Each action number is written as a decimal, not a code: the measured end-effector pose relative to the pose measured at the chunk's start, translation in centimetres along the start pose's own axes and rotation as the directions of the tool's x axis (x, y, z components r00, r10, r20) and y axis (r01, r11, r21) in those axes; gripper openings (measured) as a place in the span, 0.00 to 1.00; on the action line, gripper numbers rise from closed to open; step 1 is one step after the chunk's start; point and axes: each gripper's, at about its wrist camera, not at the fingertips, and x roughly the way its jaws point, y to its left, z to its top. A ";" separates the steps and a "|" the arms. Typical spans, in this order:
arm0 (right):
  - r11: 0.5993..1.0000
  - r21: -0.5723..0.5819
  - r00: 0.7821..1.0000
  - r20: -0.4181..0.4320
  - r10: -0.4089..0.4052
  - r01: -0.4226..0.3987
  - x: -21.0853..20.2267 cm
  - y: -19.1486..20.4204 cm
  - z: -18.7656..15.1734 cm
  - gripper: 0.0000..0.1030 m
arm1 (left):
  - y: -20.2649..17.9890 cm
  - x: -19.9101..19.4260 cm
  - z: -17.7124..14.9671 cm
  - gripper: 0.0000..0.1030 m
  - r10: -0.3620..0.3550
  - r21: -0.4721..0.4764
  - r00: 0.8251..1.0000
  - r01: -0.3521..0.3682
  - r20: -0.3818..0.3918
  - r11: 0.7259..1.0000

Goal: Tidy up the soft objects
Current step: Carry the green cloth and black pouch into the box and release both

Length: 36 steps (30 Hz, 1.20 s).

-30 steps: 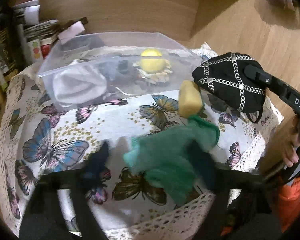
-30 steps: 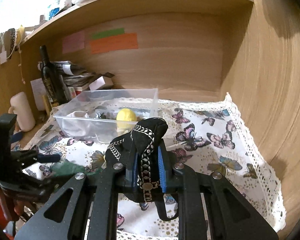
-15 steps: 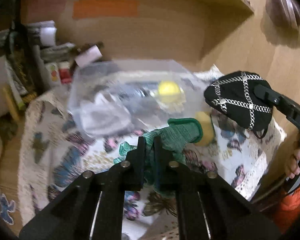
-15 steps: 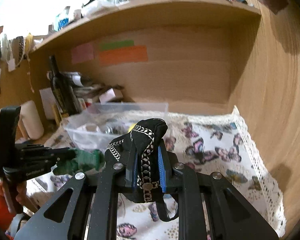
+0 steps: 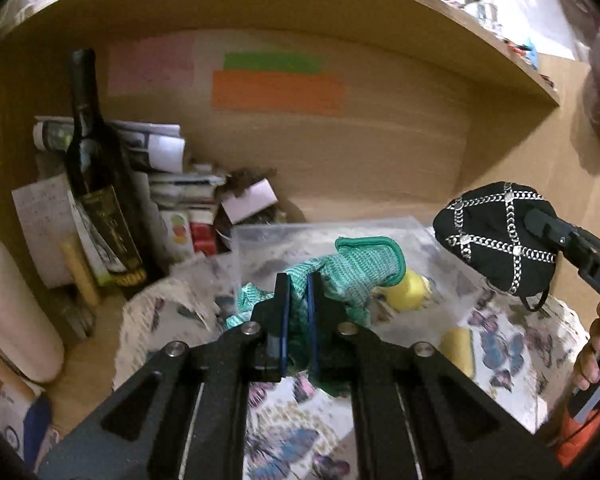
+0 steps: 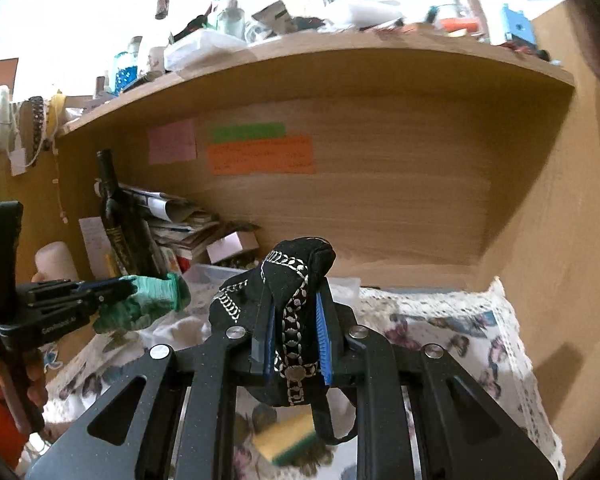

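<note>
left tongs (image 5: 296,304) pinch a green knit glove (image 5: 356,268); right tongs (image 6: 296,344) clamp a black chain-trimmed mask (image 6: 288,280), both above the butterfly-cloth bench (image 6: 460,344) in a wooden alcove.

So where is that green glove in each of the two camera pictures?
Left wrist view: the green glove sits mid-frame, clamped between the left gripper, in front of the clear bin.
Right wrist view: it is at the left edge, mid-height, sticking out of that same gripper, seen from the side.
Shared landmark: the orange note on the back wall.
</note>
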 end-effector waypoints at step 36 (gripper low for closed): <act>0.991 -0.133 0.970 -0.240 -0.042 0.010 9.3 1.9 -1.3 0.58 | -0.2 6.9 0.4 0.61 0.102 0.094 0.989 -0.093 -0.103 0.991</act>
